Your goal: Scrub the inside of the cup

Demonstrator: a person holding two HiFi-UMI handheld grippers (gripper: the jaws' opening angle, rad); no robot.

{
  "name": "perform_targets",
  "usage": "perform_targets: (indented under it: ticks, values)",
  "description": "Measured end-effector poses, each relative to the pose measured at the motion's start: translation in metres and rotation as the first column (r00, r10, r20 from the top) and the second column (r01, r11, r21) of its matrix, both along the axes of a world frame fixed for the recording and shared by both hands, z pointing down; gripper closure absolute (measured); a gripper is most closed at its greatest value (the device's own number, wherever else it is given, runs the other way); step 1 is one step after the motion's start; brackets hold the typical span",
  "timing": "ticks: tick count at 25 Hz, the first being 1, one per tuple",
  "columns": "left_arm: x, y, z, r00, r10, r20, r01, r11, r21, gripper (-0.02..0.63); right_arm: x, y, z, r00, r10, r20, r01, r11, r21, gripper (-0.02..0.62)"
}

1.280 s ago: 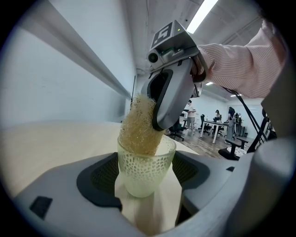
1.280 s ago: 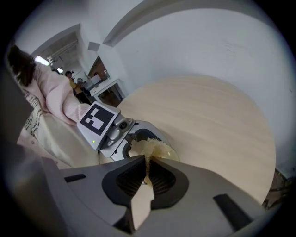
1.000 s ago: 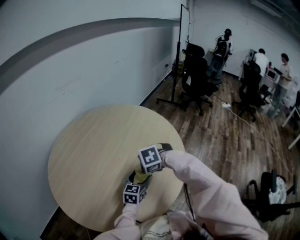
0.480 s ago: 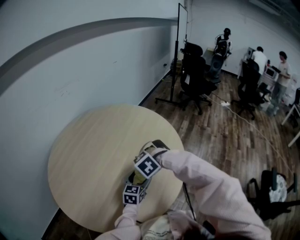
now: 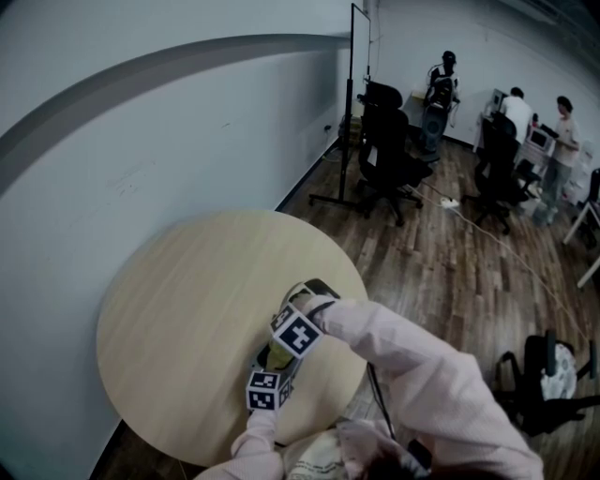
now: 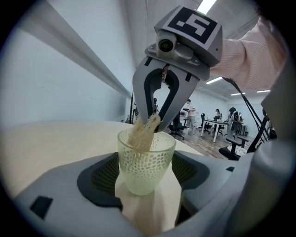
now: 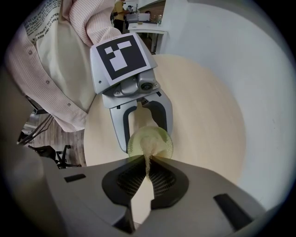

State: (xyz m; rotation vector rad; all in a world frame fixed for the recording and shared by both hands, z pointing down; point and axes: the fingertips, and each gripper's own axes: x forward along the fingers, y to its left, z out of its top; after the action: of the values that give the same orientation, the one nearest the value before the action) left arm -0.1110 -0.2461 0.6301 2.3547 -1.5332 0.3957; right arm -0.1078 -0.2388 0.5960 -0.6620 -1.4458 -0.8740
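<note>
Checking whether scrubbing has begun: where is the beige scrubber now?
In the left gripper view, the beige scrubber hangs pinched in the right gripper above, its lower end inside the cup clamped by the left gripper.

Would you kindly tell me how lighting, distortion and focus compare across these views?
Head view: dim, fisheye bows the grey wall stripe. Left gripper view: bright, translucent pale-green dimpled cup sharp, ceiling strip lights glaring. Right gripper view: dark round vignette, evenly lit pale round wooden table.

Yellow-green cup (image 5: 278,355); round pale table (image 5: 183,314) beneath
</note>
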Motion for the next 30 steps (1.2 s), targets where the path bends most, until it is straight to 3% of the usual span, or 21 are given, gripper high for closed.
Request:
perform_targets:
  ticks: [6, 11, 14, 20, 30]
  values:
    - [0.0, -0.001, 0.0, 1.0, 0.001, 0.004, -0.001, 1.0, -0.001, 0.256, -0.002, -0.001, 0.001, 0.998, 0.055, -0.001, -0.055, 0.998, -0.024, 0.565]
    - [-0.002, -0.001, 0.003, 1.0, 0.004, 0.006, -0.004, 1.0, -0.01, 0.259, -0.005, 0.009, 0.009, 0.99, 0.141, -0.017, -0.142, 0.981, -0.133, 0.566]
    - [-0.002, 0.0, 0.001, 1.0, 0.003, 0.004, -0.003, 1.0, -0.009, 0.261, -0.005, 0.012, 0.01, 0.982, 0.183, -0.038, -0.187, 0.971, -0.147, 0.566]
    - [-0.002, -0.001, 0.001, 1.0, 0.005, 0.003, -0.005, 1.0, -0.01, 0.262, 0.0, 0.007, 0.01, 0.941, 0.325, -0.092, -0.336, 0.931, -0.145, 0.566]
    - [0.0, 0.001, 0.003, 1.0, 0.009, -0.003, -0.009, 1.0, -0.009, 0.264, -0.01, -0.001, 0.026, 0.887, 0.449, -0.102, -0.461, 0.868, -0.184, 0.567]
